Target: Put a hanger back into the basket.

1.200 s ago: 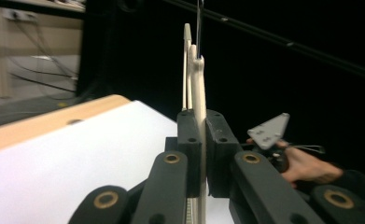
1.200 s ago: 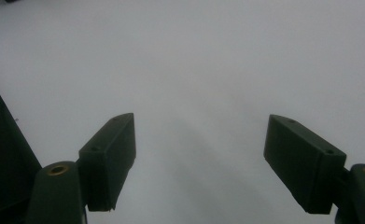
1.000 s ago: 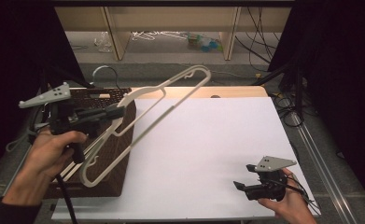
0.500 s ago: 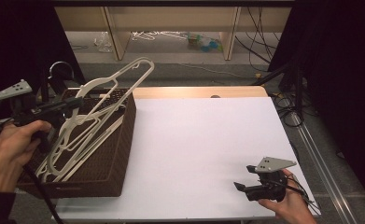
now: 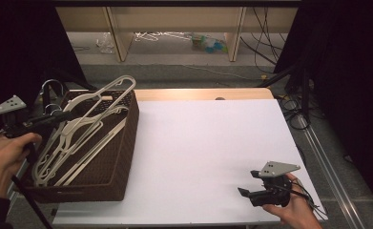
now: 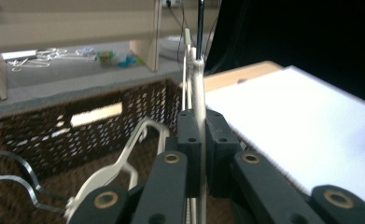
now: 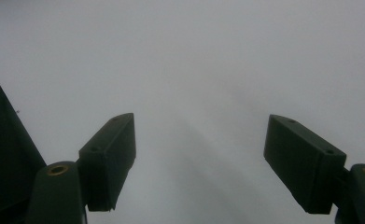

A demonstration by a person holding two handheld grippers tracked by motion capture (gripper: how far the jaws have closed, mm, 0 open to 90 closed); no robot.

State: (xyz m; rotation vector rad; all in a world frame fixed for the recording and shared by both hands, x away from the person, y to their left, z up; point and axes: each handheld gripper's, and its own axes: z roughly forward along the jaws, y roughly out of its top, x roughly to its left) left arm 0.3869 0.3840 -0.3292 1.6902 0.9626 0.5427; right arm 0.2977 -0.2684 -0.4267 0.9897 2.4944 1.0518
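A basket [image 5: 122, 162] stood at the table's [image 5: 212, 143] left edge, with hangers [image 5: 79, 133] lying inside it, tilted against its rim.

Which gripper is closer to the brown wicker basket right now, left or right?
Left. The left gripper is at the basket, jaws clamped on a cream hanger over its left rim. The right gripper sits far across the white tabletop, jaws open.
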